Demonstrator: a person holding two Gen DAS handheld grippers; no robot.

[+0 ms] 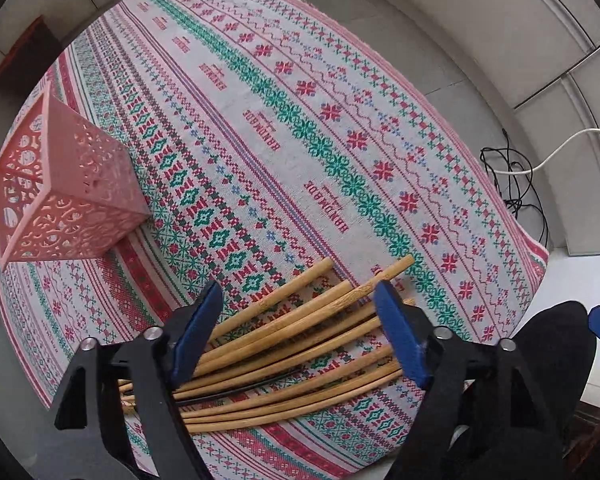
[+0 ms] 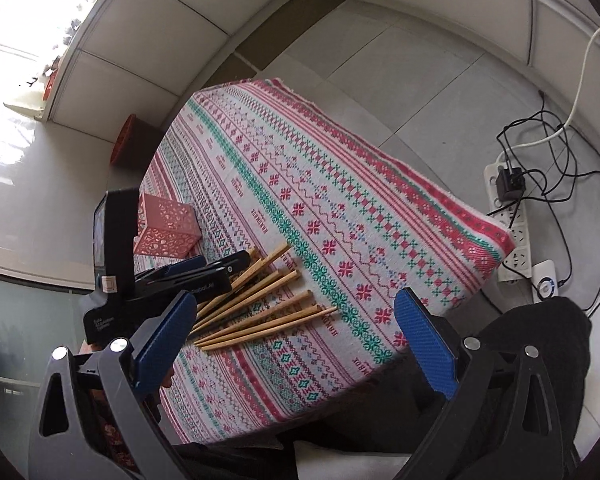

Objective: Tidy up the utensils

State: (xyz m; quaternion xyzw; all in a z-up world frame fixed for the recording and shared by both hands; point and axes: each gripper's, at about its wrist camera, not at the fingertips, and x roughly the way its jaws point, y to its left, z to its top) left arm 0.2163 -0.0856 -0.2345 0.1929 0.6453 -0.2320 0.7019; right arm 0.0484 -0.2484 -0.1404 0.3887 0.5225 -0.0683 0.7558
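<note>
Pink holder (image 1: 66, 192) apparently empty, interior mostly hidden; left gripper (image 1: 300, 332) spread astride chopsticks (image 1: 292, 344), right gripper (image 2: 296, 340) spread, unladen.

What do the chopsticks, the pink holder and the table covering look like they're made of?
Chopsticks: probably bamboo, matte tan, with faint grain and node marks. Holder: likely moulded plastic, smooth pink, with cut-out lace patterns. Cloth: woven fabric, matte, with a cross-stitch style pattern and a visible weave.
</note>
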